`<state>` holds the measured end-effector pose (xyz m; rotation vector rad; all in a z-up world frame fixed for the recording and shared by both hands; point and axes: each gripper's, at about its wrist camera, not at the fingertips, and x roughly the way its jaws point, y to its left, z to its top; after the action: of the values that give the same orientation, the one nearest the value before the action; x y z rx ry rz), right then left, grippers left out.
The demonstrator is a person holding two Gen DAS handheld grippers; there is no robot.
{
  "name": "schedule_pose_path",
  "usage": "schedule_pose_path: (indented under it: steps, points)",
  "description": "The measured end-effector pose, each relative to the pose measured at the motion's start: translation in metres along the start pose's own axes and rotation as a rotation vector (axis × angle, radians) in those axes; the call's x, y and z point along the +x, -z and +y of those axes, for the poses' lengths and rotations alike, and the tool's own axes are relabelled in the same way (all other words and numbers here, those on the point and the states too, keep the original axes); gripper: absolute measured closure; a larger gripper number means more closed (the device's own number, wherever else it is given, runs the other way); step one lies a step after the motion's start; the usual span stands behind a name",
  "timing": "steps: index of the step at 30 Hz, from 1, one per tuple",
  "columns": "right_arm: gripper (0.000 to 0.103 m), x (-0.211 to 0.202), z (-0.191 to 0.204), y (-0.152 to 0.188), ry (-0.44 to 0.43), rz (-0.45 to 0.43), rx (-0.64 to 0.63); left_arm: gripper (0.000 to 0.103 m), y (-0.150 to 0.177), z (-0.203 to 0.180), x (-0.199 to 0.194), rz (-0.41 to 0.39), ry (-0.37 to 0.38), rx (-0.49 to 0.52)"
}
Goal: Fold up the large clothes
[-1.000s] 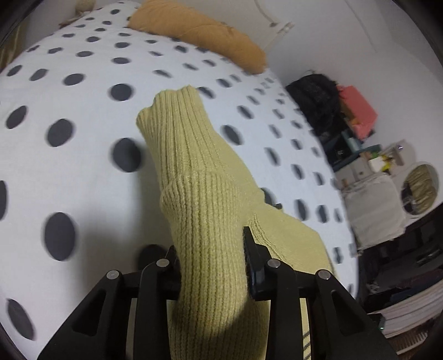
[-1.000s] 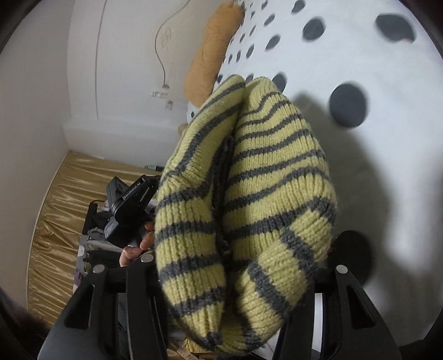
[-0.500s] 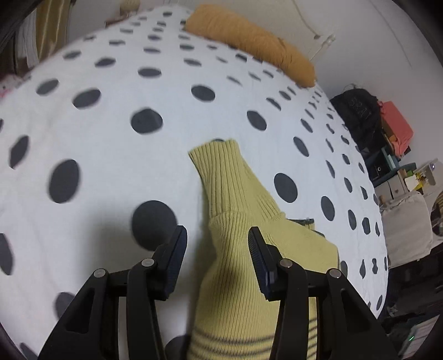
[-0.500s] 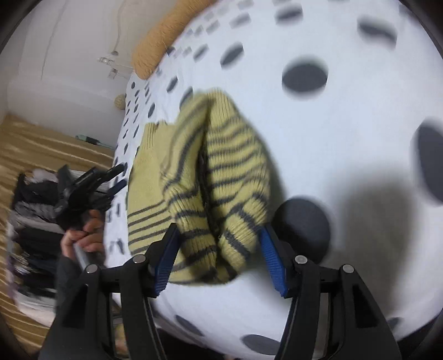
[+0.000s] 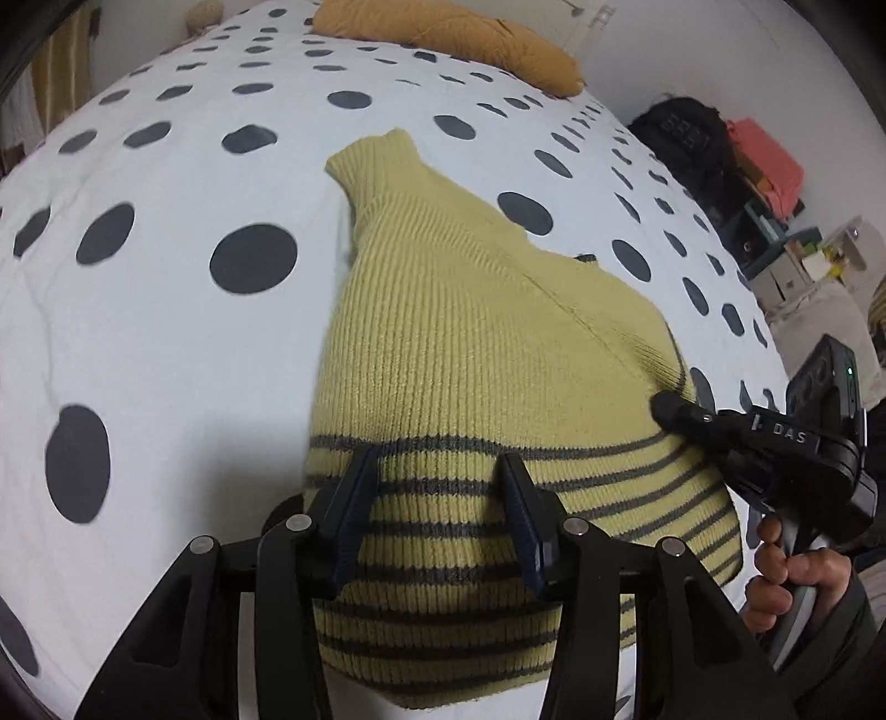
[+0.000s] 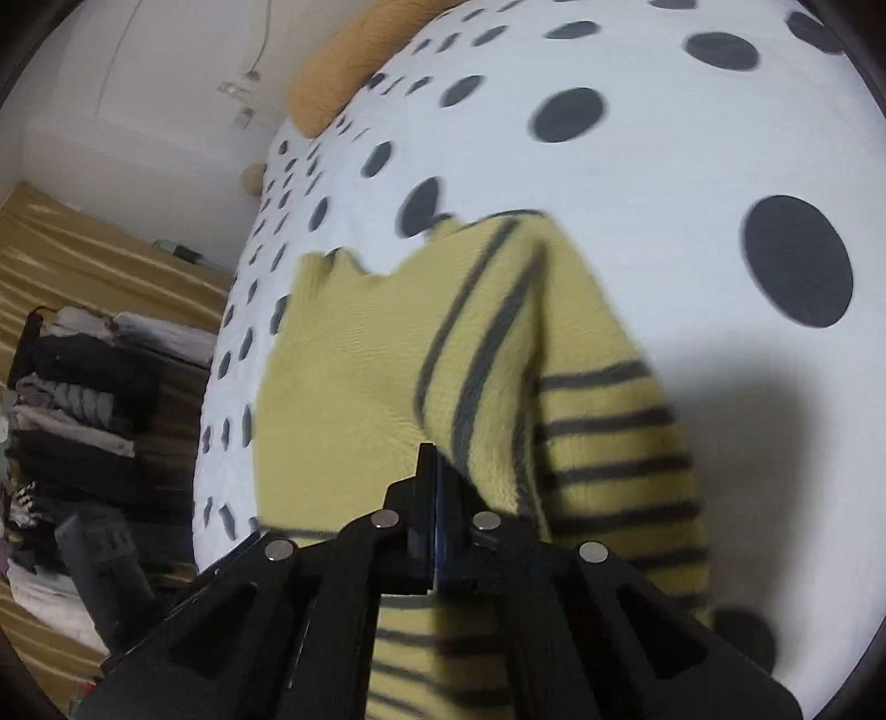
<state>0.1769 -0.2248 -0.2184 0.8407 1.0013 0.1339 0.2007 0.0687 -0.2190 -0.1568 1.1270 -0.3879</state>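
- Left wrist view is showing a ribbed yellow knit sweater with grey stripes lying folded on the polka-dot bed, near an orange pillow.
- Left claw is hovering with its jaws spread wide over the striped hem, gripping nothing.
- Right claw is sitting with its jaws pressed together, empty, tips just over the sweater's plain knit.

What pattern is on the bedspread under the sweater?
White with dark grey polka dots; the bedspread shows best in the left wrist view.
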Motion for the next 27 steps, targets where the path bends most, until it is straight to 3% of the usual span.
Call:
schedule_pose_path:
  steps: [3, 5, 7, 9, 11, 13, 16, 20, 21, 22, 25, 27]
  points:
    - [0.103, -0.007, -0.002, -0.002, 0.005, -0.01, 0.0, 0.056, 0.0, -0.005, -0.008, -0.013, -0.04, -0.004]
    - [0.103, -0.024, 0.011, 0.002, 0.009, -0.046, -0.019, 0.06, 0.004, -0.004, -0.023, -0.027, -0.019, -0.025]
    - [0.103, -0.045, 0.028, 0.012, -0.092, -0.053, -0.059, 0.06, 0.015, -0.003, -0.041, -0.045, 0.015, -0.046]
    - [0.103, -0.047, 0.033, 0.029, -0.123, 0.001, -0.083, 0.06, 0.03, -0.004, -0.049, -0.051, -0.01, -0.029]
    - [0.103, -0.044, 0.031, 0.048, -0.062, 0.061, -0.114, 0.055, 0.045, 0.0, -0.042, -0.02, -0.049, -0.029]
    - [0.103, -0.035, 0.012, 0.062, 0.088, 0.105, -0.116, 0.054, 0.062, 0.013, -0.023, 0.035, -0.046, -0.084]
    - [0.103, -0.03, -0.018, 0.073, 0.086, 0.13, -0.012, 0.045, 0.075, 0.013, -0.013, 0.061, -0.116, -0.085]
    - [0.103, -0.031, 0.007, 0.073, 0.192, 0.134, -0.103, 0.051, 0.076, 0.015, -0.026, 0.059, -0.125, -0.131]
    - [0.103, -0.034, 0.016, 0.07, 0.197, 0.127, -0.109, 0.06, 0.073, 0.012, -0.038, 0.042, -0.123, -0.134]
    - [0.102, -0.041, 0.027, 0.069, 0.191, 0.112, -0.126, 0.062, 0.068, 0.008, -0.051, 0.015, -0.129, -0.125]
    - [0.101, -0.052, 0.063, 0.064, 0.188, 0.046, -0.24, 0.062, 0.05, -0.002, -0.074, -0.049, -0.12, -0.096]
    - [0.101, -0.037, 0.078, 0.053, 0.188, 0.008, -0.273, 0.062, 0.039, -0.007, -0.074, -0.055, -0.13, -0.092]
